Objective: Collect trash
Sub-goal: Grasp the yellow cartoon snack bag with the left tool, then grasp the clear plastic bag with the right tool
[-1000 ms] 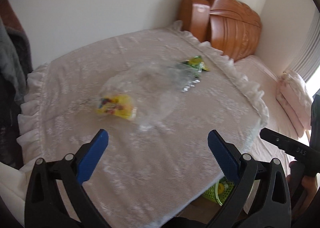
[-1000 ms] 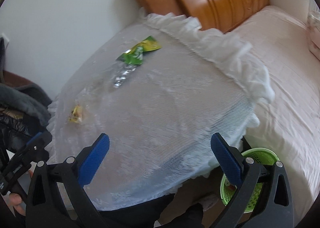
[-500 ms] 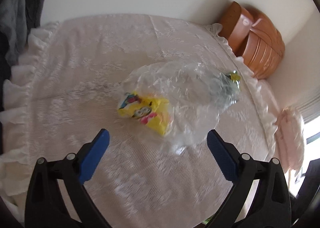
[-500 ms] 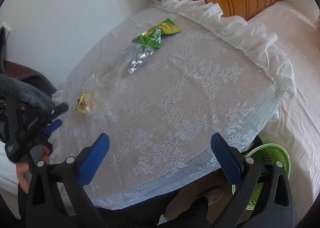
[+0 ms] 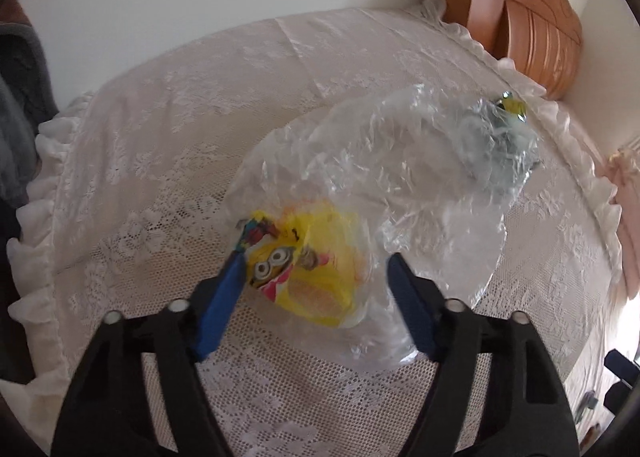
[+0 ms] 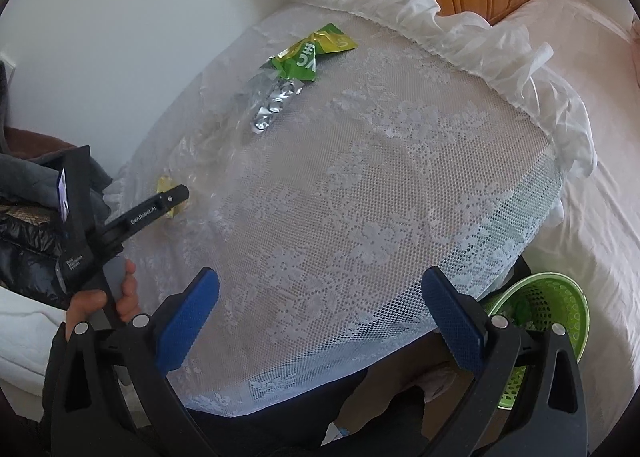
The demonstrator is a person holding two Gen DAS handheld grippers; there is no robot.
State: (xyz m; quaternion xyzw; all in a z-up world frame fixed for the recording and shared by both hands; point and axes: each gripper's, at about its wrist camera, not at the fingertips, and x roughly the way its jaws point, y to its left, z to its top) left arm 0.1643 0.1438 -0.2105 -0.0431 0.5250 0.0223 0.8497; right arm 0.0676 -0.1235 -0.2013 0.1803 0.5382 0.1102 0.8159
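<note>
Two tongs are seen: the left tongs are closing around the yellow cartoon-printed crumpled wrapper on the lace-covered desk; the right tongs hang open, empty. Next, lifting toward the green plastic basket is called for.

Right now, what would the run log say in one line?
step: grabbing trash | left tool: closing around yellow wrapper | right tool: open, empty | green basket: beside table

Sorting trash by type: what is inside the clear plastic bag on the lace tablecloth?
Inside the clear plastic bag lies a yellow cartoon snack wrapper, between the closing left claw's fingers. The crinkled film blurs whatever else it holds.
</note>
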